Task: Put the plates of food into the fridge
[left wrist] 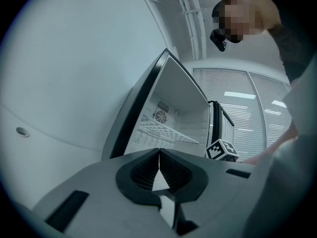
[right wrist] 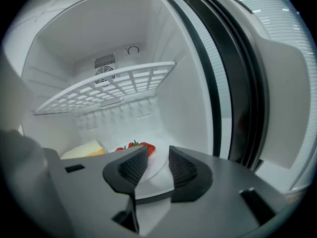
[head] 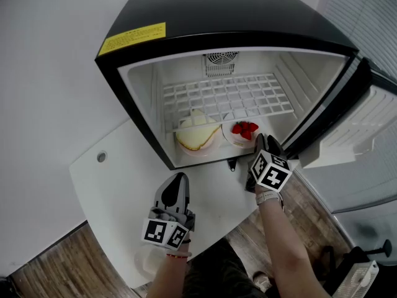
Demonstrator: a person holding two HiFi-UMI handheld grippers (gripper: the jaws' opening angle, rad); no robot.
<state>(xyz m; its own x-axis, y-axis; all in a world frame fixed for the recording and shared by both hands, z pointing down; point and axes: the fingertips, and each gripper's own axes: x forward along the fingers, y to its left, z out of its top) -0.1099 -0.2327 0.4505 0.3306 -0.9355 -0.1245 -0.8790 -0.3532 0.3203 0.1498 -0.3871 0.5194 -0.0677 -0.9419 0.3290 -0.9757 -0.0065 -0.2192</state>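
The black mini fridge [head: 223,17] stands open on the white table [head: 124,172]. On its floor sit two plates: a plate with a pale wedge of cake [head: 197,136] at the left and a plate of strawberries [head: 243,132] at the right. My right gripper [head: 265,139] is at the fridge's front edge, right beside the strawberry plate. In the right gripper view that gripper [right wrist: 158,160] is open, and the white plate's rim [right wrist: 154,171] lies in the gap with the strawberries [right wrist: 141,147] just beyond. My left gripper [head: 178,180] rests over the table, shut and empty [left wrist: 159,151].
A white wire shelf [head: 226,98] spans the fridge above the plates. The fridge door [head: 353,117] hangs open at the right. The table has a small round hole [head: 101,157] near its left edge. Wooden floor [head: 56,272] lies below, and a white wall stands behind.
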